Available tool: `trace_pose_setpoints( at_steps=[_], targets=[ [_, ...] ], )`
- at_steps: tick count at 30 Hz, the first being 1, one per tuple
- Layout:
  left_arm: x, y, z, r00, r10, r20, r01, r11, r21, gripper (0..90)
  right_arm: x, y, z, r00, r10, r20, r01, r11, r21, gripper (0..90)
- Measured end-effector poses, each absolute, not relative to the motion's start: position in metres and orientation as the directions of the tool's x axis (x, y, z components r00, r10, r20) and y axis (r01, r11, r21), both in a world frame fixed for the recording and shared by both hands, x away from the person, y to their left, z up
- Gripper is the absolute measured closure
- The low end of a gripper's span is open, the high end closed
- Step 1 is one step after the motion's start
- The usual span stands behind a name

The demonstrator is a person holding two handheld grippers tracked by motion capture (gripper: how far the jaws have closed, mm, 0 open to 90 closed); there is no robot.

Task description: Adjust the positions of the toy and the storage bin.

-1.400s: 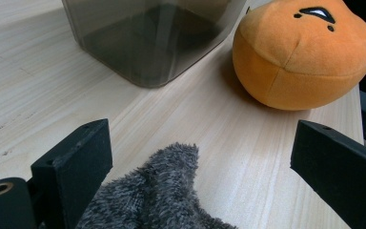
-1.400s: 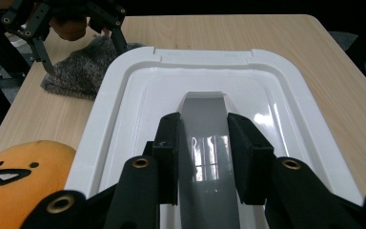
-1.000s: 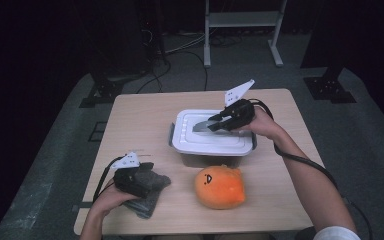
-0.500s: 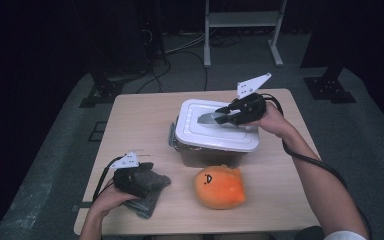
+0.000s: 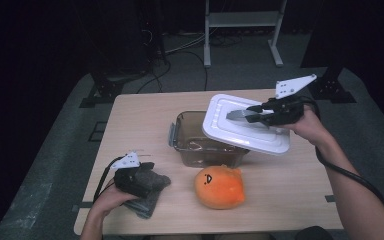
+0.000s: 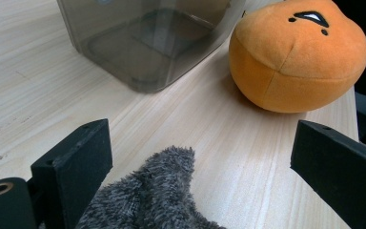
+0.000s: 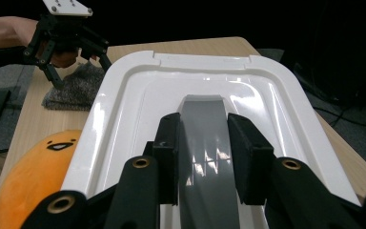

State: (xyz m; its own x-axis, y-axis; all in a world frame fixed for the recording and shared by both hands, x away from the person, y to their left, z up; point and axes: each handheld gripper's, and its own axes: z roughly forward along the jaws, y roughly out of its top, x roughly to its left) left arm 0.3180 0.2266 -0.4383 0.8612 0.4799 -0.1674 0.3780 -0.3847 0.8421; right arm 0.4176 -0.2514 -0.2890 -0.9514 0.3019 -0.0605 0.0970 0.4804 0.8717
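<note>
My right gripper [image 5: 252, 114] is shut on the grey handle [image 5: 236, 115] of a white lid [image 5: 240, 135]. It holds the lid tilted in the air over the right rim of a clear, uncovered container [image 5: 180, 140]. In the right gripper view the jaws [image 7: 204, 124] pinch the handle [image 7: 205, 162] at the middle of the lid [image 7: 133, 105]. My left gripper [image 5: 152, 177] stands open at the front left over a grey fuzzy cloth [image 5: 150, 197]. In the left gripper view [image 6: 202, 143] the cloth's tip [image 6: 152, 200] lies between the wide jaws, untouched by the pads.
An orange plush [image 5: 219, 186] with a small face lies in front of the container, right of the cloth; it is also in the left gripper view [image 6: 295, 52]. The wooden table [image 5: 145, 115] stands on grey floor, with a metal rack [image 5: 240, 20] behind it.
The right gripper has lifted the lid off the container and carried it up and to the right, leaving the container uncovered. The left gripper has stayed on the cloth.
</note>
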Motion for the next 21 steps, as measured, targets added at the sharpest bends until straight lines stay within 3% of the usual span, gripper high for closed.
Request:
trace_pose_setpoints(
  at_steps=[21],
  targets=[
    [0.318, 0.227, -0.44, 0.856, 0.491, -0.164, 0.384, -0.39, 0.837, 4.2, 0.383, -0.325, -0.297, -0.901, 0.431, -0.045, 0.171, 0.447, 0.878, 65.7]
  ],
)
